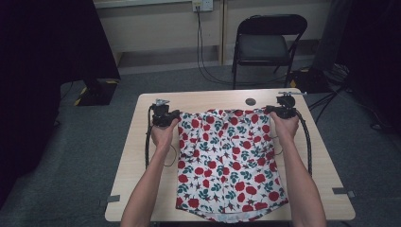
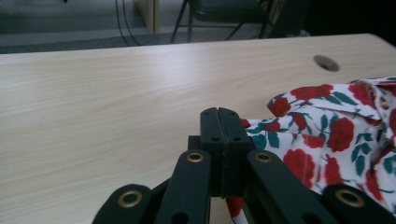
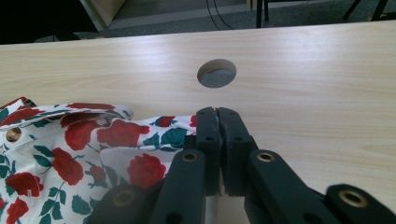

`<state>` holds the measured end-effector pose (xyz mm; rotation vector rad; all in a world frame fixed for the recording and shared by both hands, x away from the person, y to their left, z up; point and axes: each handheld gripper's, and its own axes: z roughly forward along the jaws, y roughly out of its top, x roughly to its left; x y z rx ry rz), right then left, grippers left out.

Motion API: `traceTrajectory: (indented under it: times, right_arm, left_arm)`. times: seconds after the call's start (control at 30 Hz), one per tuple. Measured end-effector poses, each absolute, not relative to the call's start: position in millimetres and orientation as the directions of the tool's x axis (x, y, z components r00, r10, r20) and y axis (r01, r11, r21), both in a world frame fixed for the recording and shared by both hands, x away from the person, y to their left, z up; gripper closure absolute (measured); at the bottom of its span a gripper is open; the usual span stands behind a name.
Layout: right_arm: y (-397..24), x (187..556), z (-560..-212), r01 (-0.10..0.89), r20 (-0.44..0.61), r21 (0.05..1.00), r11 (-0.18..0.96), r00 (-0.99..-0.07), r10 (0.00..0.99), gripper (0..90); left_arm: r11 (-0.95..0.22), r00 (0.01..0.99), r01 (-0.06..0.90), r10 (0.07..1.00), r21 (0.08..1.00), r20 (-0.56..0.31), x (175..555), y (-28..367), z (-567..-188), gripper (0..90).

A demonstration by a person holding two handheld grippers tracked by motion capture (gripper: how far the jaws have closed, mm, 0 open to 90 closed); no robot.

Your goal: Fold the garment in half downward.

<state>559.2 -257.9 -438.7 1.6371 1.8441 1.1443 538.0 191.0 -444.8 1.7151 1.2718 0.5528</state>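
Rose-print garment (image 1: 229,161) is held spread on the wooden table (image 1: 142,156), its far corners pinched by the closed left gripper (image 1: 171,118) and right gripper (image 1: 273,112).

A pale wood-grain desk (image 1: 142,156) is standing on grey carpet (image 1: 71,165), with a round cable hole (image 1: 250,101) sitting near its far edge, right of centre. A white garment printed with red roses and green leaves (image 1: 229,165) is lying on the desk, spreading from the far middle to the near edge, where its hem is hanging slightly over. Bare wood is showing to the left and right of the garment.
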Motion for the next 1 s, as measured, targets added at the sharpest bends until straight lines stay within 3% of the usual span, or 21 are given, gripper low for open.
traceTrajectory:
  times: [1.0]
  right_arm:
    - [-254, 492, -429, 0.542, 0.187, 0.84, -0.014, -0.265, 0.946, 88.2]
  left_arm:
    - [-0.141, 0.507, 0.453, 0.853, 0.88, -0.124, 476, 171, -448, 90.0]
